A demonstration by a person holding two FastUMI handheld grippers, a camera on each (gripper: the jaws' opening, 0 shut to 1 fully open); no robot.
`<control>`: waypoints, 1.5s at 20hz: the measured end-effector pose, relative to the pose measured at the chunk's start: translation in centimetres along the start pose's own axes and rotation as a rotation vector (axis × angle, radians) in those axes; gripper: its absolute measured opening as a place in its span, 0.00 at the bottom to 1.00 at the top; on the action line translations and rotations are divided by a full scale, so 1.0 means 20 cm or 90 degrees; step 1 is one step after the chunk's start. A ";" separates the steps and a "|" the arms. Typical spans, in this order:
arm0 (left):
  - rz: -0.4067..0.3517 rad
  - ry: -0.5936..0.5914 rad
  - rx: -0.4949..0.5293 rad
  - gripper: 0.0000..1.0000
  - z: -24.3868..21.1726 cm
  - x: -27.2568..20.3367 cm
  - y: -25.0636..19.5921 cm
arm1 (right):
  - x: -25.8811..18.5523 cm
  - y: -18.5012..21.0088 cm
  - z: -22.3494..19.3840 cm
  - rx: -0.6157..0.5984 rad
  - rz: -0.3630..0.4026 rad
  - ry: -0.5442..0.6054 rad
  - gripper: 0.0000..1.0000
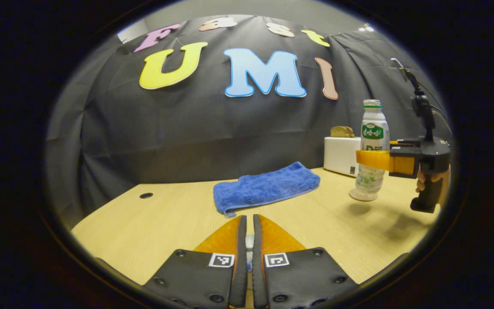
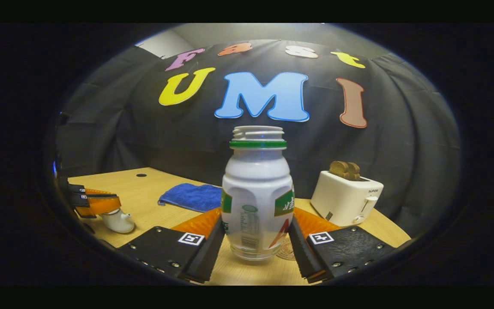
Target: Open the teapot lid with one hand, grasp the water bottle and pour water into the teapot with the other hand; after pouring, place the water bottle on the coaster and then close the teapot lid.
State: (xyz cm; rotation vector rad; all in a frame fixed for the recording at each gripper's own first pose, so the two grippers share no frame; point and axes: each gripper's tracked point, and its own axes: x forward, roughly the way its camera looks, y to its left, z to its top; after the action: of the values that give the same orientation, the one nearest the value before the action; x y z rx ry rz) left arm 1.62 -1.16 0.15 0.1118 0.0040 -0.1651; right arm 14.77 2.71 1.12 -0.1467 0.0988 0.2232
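The water bottle (image 2: 257,197) stands upright, its cap off and mouth open, clamped between the jaws of the right gripper (image 2: 257,234), whose fingers press on its lower sides. In the left gripper view the same bottle (image 1: 373,148) appears from the side, and beneath it lies the round coaster (image 1: 363,195); whether the base touches the coaster or hangs just above it I cannot tell. That view also shows the right gripper (image 1: 373,159) crossing the bottle's middle, with a hand (image 1: 427,179) on its handle, which the right gripper view cannot show of itself. In the right gripper view a sliver of the coaster (image 2: 287,251) peeks out behind the bottle's base. Just behind the bottle stands a white toaster (image 2: 345,199) with bread (image 2: 344,169) in its slots, close to the booth's wall. Toward the middle of the bench (image 1: 144,231) lies a crumpled blue cloth (image 1: 266,187), well apart from the bottle. The left gripper (image 1: 249,240) has its jaws nearly together, with a thin gap in which something pale sits low down. The right gripper view, at its left edge, shows that gripper (image 2: 97,205) just above the white teapot (image 2: 117,221), with the spout pointing right; whether the jaws hold the lid I cannot tell, since the teapot's top is hidden under the fingers.
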 end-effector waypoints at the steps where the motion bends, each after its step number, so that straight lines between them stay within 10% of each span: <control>1: -0.001 -0.001 -0.006 0.14 0.00 0.00 0.00 | 0.00 0.00 0.00 -0.002 -0.002 0.000 0.74; 12: 0.030 -0.139 -0.056 1.00 0.27 -0.21 0.09 | 0.07 -0.24 -0.10 0.043 -0.048 0.027 0.74; 30: 0.031 -0.165 -0.019 1.00 0.33 -0.26 0.02 | 0.22 -0.43 -0.31 0.085 -0.108 0.068 0.74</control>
State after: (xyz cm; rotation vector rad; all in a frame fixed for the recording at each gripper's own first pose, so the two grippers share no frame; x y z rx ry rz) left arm -3.46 -0.62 6.73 0.0605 -0.2546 -0.1294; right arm 20.57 -5.69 -4.39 -0.0336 0.2055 0.0398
